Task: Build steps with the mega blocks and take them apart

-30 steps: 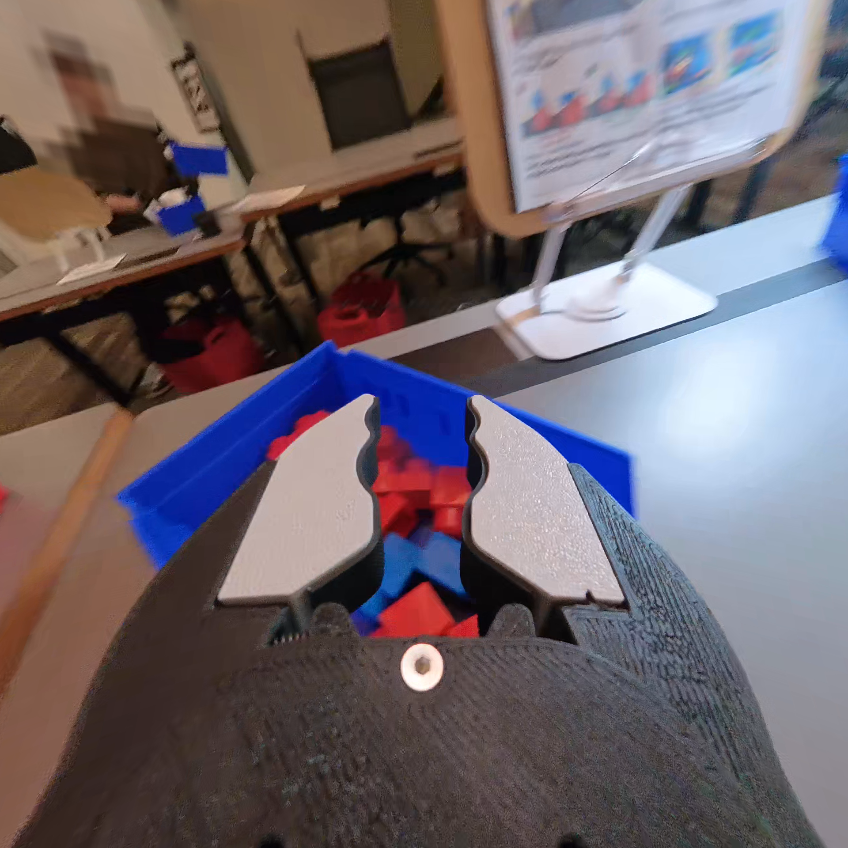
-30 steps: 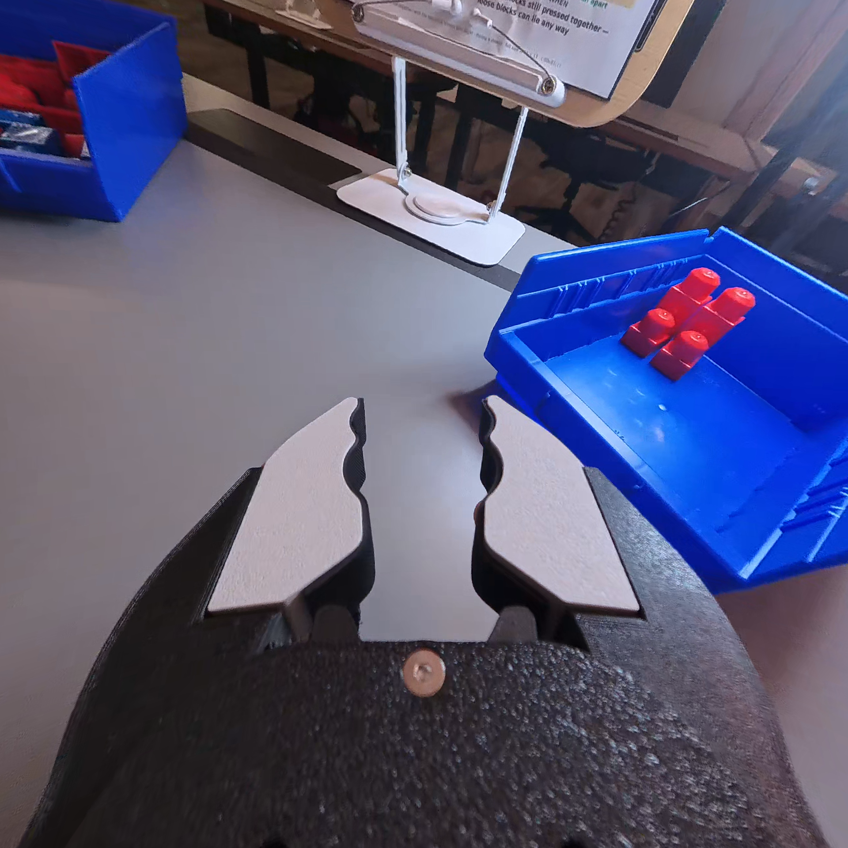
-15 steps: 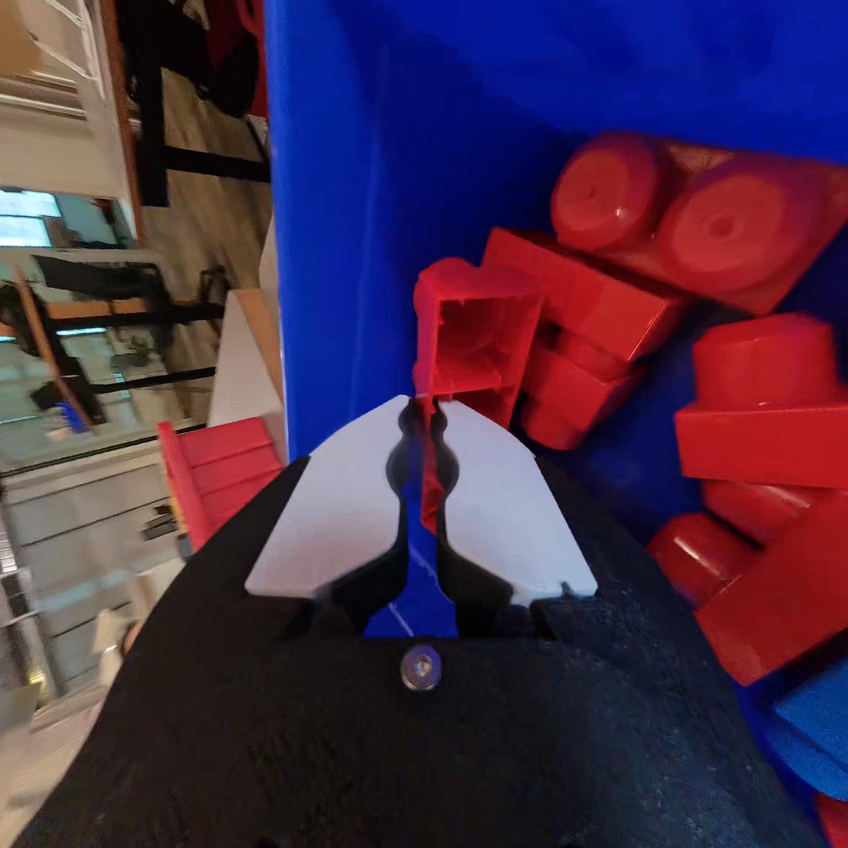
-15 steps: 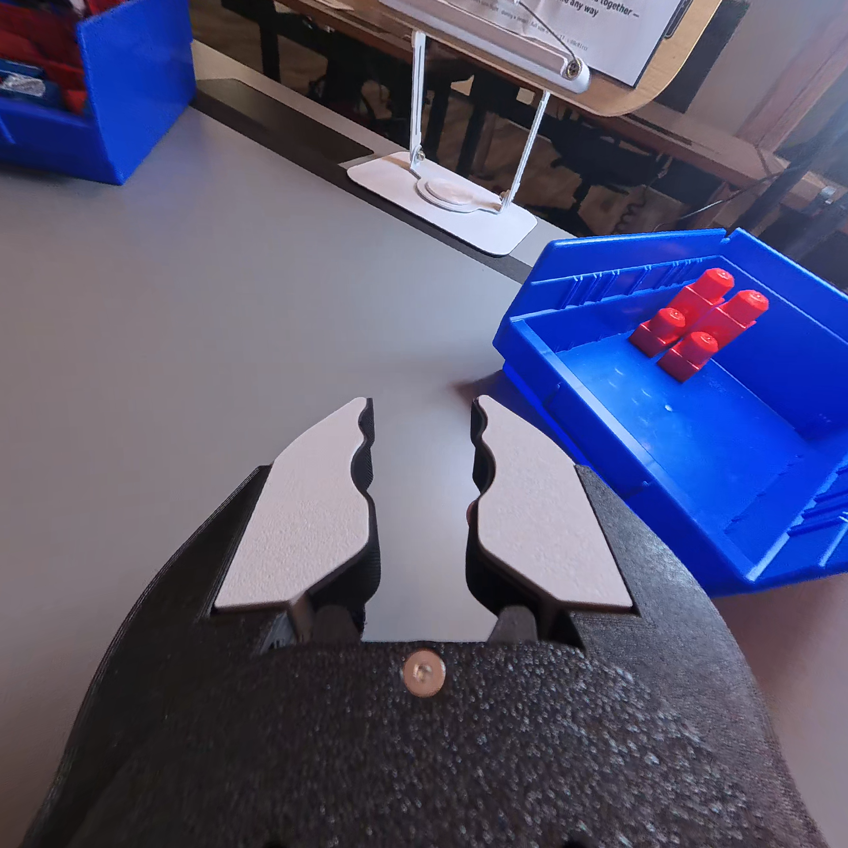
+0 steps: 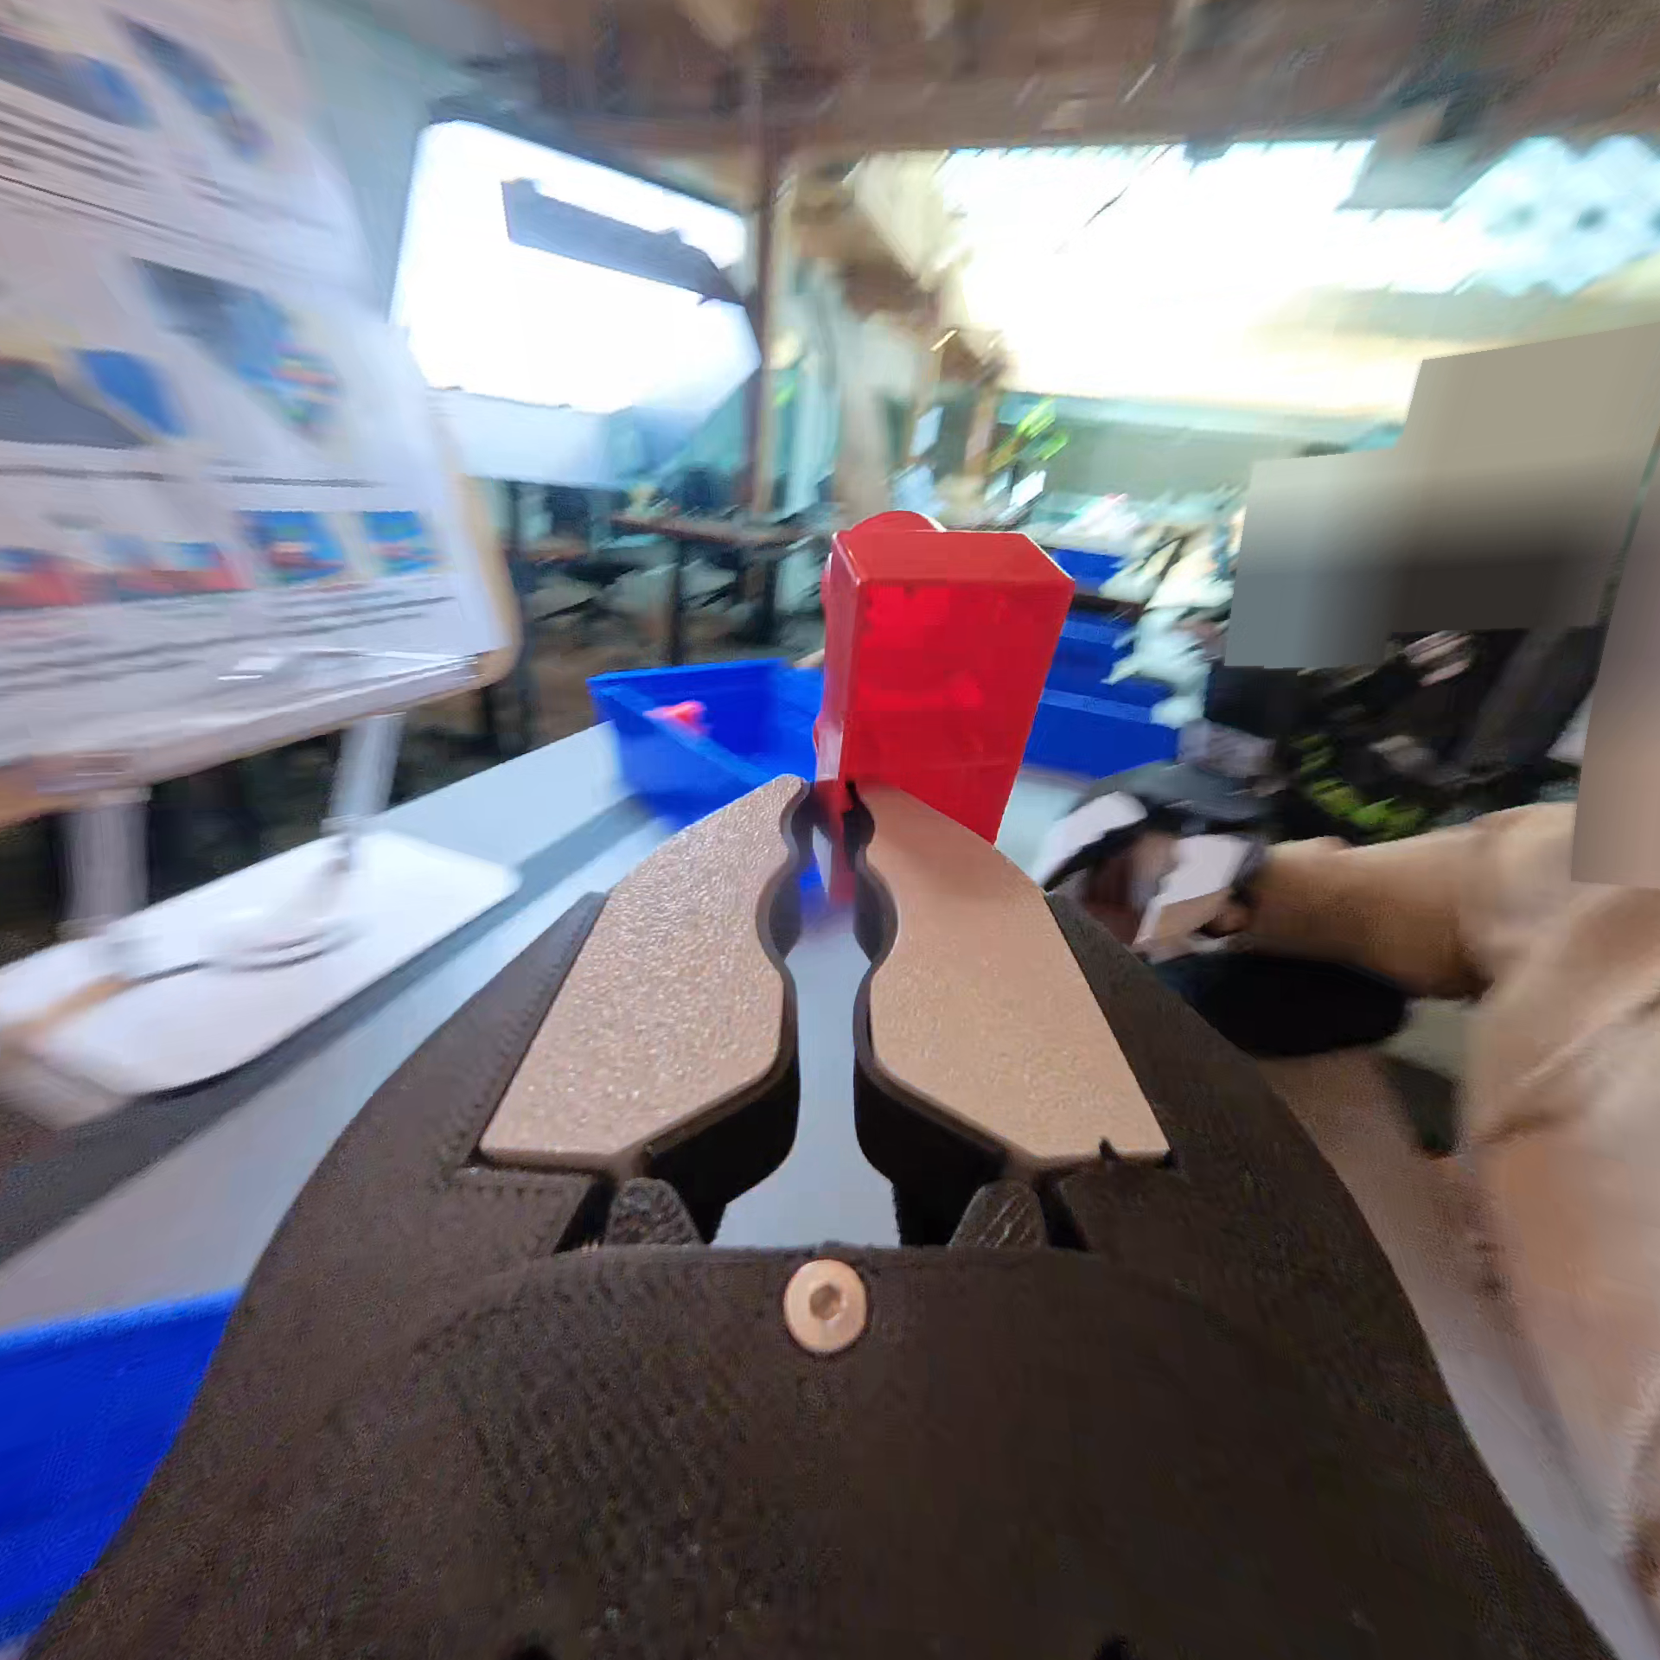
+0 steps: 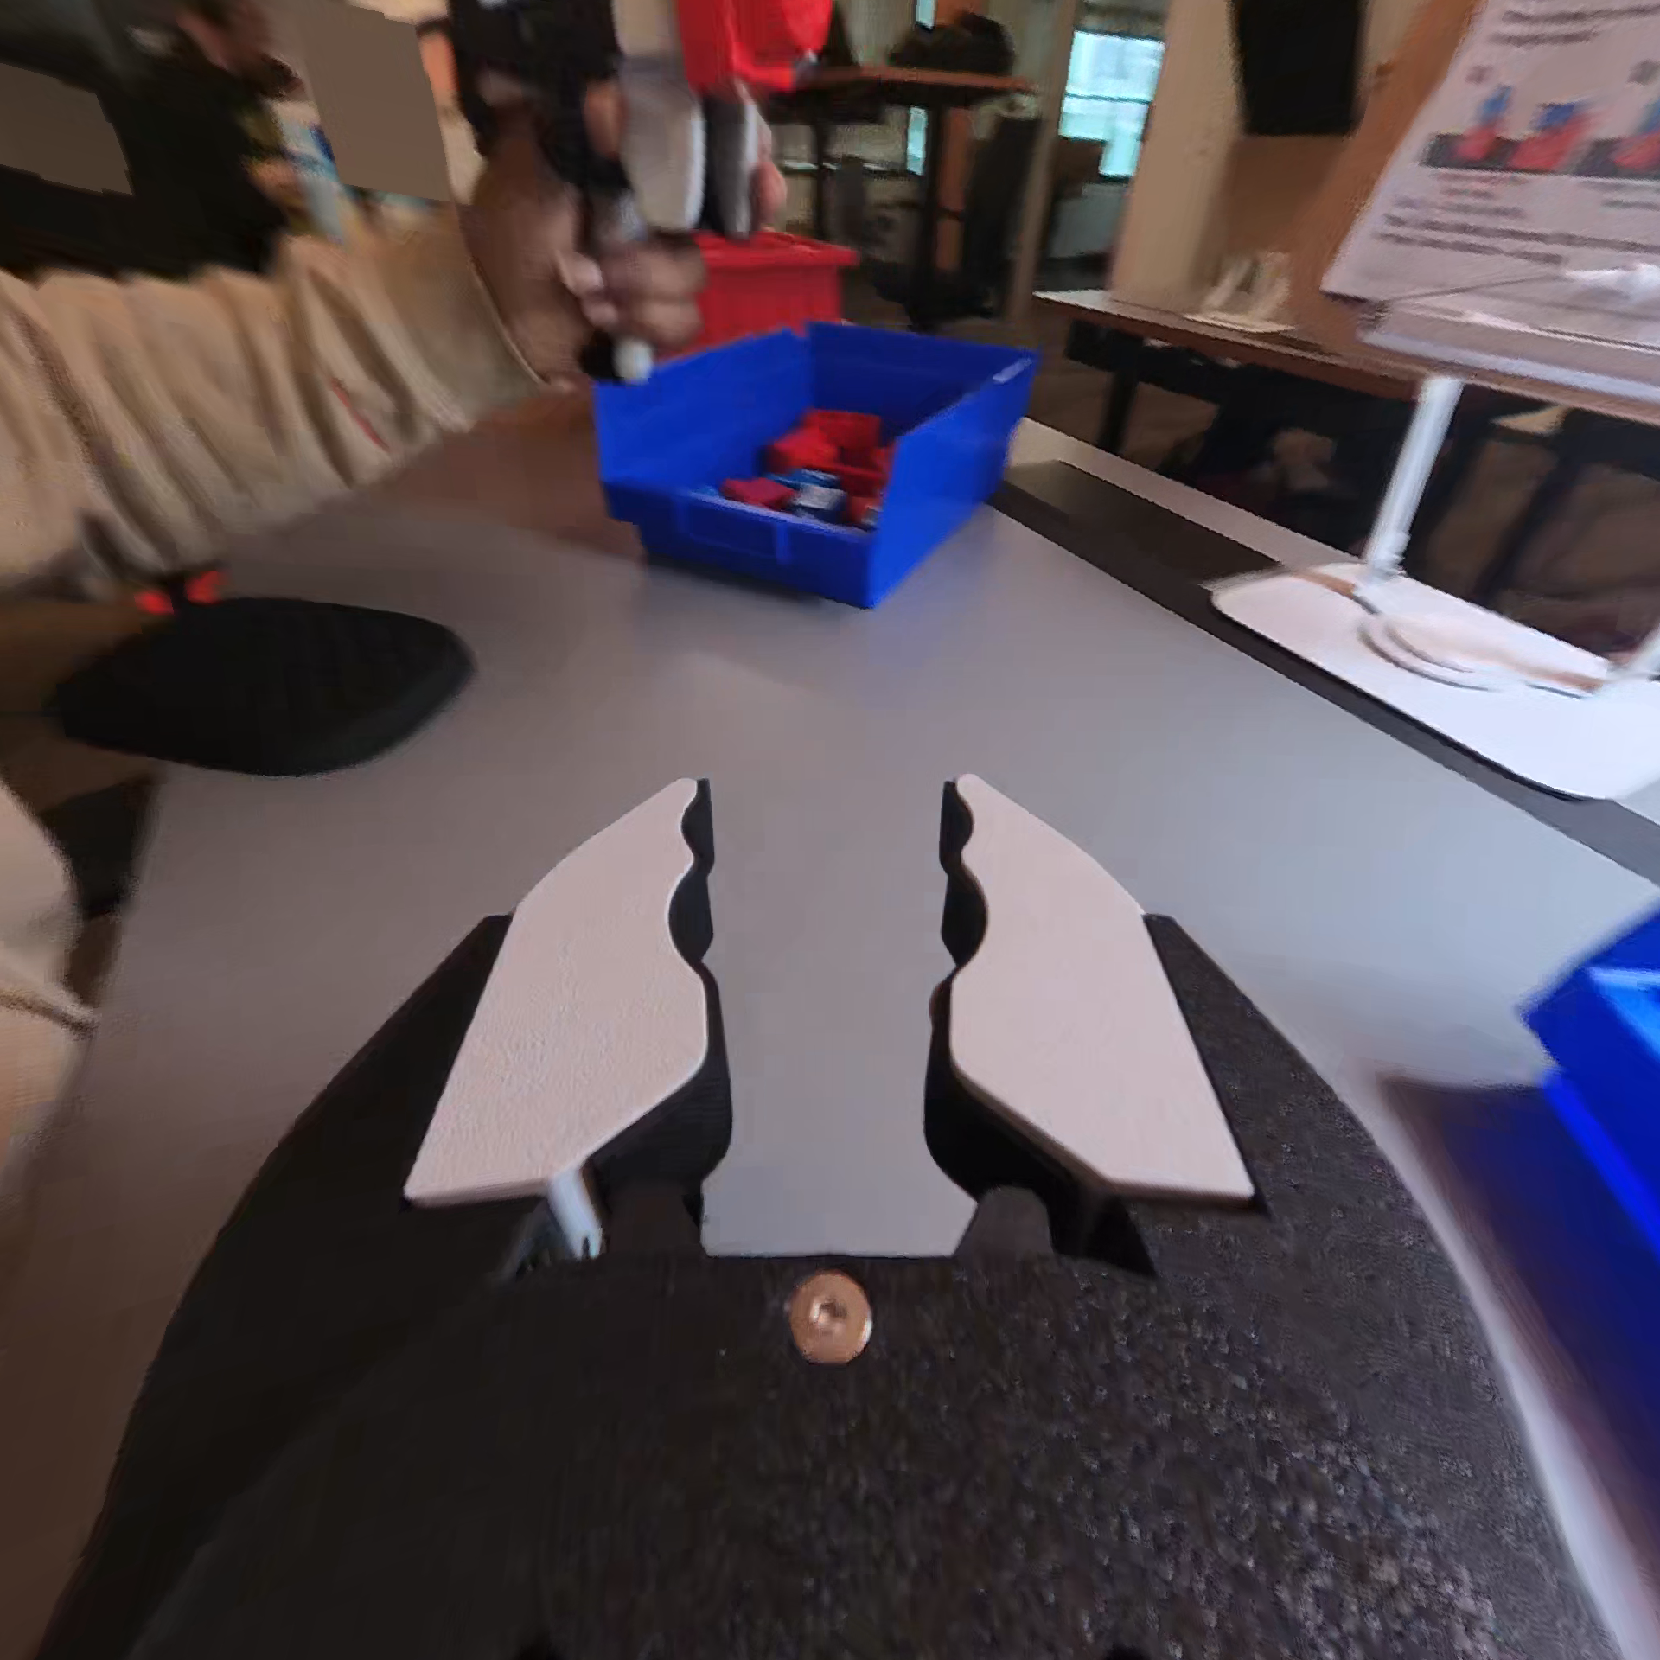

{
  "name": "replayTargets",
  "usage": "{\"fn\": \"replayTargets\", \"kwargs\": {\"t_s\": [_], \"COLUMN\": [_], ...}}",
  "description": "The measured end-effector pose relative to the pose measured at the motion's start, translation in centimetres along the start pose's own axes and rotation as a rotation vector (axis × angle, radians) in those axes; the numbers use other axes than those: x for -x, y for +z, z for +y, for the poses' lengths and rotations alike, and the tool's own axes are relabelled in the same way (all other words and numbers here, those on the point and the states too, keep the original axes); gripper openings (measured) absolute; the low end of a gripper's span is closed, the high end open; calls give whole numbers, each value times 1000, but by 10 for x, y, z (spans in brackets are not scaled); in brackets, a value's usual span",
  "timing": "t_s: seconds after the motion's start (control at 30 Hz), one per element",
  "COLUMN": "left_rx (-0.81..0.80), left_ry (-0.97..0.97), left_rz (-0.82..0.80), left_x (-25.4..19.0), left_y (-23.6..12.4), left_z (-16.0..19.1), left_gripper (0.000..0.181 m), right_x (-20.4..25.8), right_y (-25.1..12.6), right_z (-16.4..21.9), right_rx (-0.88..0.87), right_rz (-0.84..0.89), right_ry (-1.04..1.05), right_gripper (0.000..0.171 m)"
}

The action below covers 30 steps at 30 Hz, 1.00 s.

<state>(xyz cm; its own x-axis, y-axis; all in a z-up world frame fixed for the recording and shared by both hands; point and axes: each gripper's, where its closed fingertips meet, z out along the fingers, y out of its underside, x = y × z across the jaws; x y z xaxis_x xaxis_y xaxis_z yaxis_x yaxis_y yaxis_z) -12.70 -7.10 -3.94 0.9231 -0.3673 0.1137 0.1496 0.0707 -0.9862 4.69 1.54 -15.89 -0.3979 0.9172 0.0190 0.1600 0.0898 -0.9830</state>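
Note:
In the left wrist view my left gripper is shut on the thin wall of a red mega block and holds it up above the grey table, open underside toward the camera. In the right wrist view my right gripper is open and empty above the grey table. The blue bin with several red and blue blocks stands farther off on the table. The left gripper's black body shows at the left, with a bit of red at it.
A second blue bin with a red piece in it stands behind the held block; its corner shows at the right edge. An instruction sheet on a white stand sits at the table's far edge. A person's sleeve is on the left. Across from one pair of fingers to the other is roughly 25 cm.
My left gripper went into the block bin, shut on the wall of a red block, and lifted it out over the table. My right gripper swung left toward the block bin and stayed open.

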Motion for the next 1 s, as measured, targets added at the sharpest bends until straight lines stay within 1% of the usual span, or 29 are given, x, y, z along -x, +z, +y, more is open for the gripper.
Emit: {"fn": "replayTargets", "kwargs": {"t_s": [0.07, 0.13, 0.23, 0.27, 0.3, 0.33, 0.37, 0.43, 0.47, 0.5, 0.53, 0.57, 0.6, 0.63, 0.67, 0.73, 0.77, 0.83, 0.9, 0.97, 1.0], "left_rx": [-102, -131, -138, -118, -108, -122, -138, -69, -51, -37, -15, 9, 25, 31, 38, 64, 69, 104, 90, 72, 66], "left_ry": [-128, -220, -299, -286, -271, -277, -285, -255, -227, -225, -232, -227, -210, -190, -187, -196, -185, -182, -190, -214, -231], "left_rz": [170, 284, 374, 377, 376, 377, 368, 333, 299, 268, 245, 211, 155, 96, 68, 93, 80, 119, 141, 174, 193], "left_x": [-50, -86, -118, -123, -127, -128, -126, -121, -113, -104, -93, -82, -68, -55, -46, -44, -42, -50, -56, -65, -70], "left_y": [21, 41, 67, 74, 79, 81, 81, 80, 78, 75, 70, 65, 58, 52, 46, 43, 44, 48, 53, 59, 63], "left_z": [16, 37, 59, 68, 74, 75, 75, 86, 89, 89, 88, 84, 79, 74, 72, 77, 82, 93, 95, 98, 101], "left_gripper": [6, 6, 6, 6, 5, 6, 6, 5, 10, 18, 24, 28, 25, 17, 14, 12, 12, 11, 11, 9, 8], "right_x": [26, 40, 49, 53, 57, 55, 55, 53, 48, 39, 22, 8, -2, -11, -15, -15, -15, -10, -6, 3, 10], "right_y": [8, 15, 25, 29, 34, 39, 40, 42, 40, 36, 31, 26, 21, 18, 17, 22, 27, 34, 37, 39, 39], "right_z": [-21, -42, -69, -74, -75, -73, -72, -63, -60, -60, -60, -54, -40, -26, -18, -4, 2, 9, 6, -11, -22], "right_rx": [-55, -111, -188, -196, -187, -168, -179, -131, -104, -88, -67, -2, 116, 211, 237, 240, 231, 209, 153, 39, -24], "right_rz": [-192, -314, -389, -407, -410, -373, -349, -325, -308, -282, -215, -184, -164, -149, -153, -191, -198, -238, -254, -307, -348], "right_ry": [114, 224, 283, 286, 277, 256, 217, 171, 146, 122, 109, 79, 50, 40, 39, 67, 89, 107, 103, 162, 204], "right_gripper": [58, 63, 64, 63, 56, 46, 45, 43, 37, 17, 0, 0, 0, 0, 0, 0, 0, 10, 27, 49, 56]}}
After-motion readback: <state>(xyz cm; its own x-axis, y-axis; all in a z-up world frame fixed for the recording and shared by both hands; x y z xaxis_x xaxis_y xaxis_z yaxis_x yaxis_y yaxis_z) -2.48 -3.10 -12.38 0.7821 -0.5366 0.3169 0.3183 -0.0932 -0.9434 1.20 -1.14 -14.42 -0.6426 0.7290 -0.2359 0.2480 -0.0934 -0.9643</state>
